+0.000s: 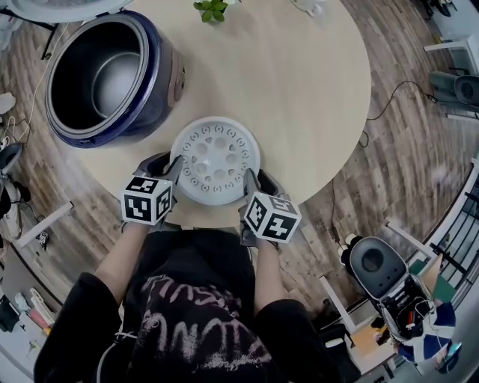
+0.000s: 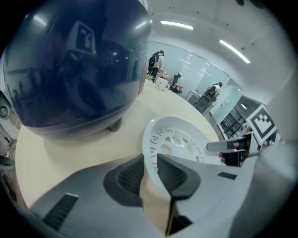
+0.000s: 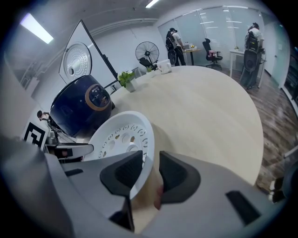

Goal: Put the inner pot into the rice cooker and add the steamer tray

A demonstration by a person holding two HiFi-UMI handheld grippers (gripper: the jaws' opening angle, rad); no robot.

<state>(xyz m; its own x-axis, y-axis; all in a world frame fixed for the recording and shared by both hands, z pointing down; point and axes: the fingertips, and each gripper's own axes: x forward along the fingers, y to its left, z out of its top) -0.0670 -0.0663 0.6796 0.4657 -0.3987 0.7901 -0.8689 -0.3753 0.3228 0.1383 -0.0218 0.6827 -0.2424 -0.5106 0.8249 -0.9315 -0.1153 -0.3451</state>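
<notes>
The white perforated steamer tray lies on the round beige table near its front edge. My left gripper is shut on the tray's left rim, which runs between its dark pads. My right gripper is shut on the tray's right rim. The dark blue rice cooker stands at the back left, lid up. The grey metal inner pot sits inside it.
A small green plant stands at the table's far edge. The cooker's raised lid leans back behind it. On the floor to the right are a second appliance and a black cable. People stand at desks far behind.
</notes>
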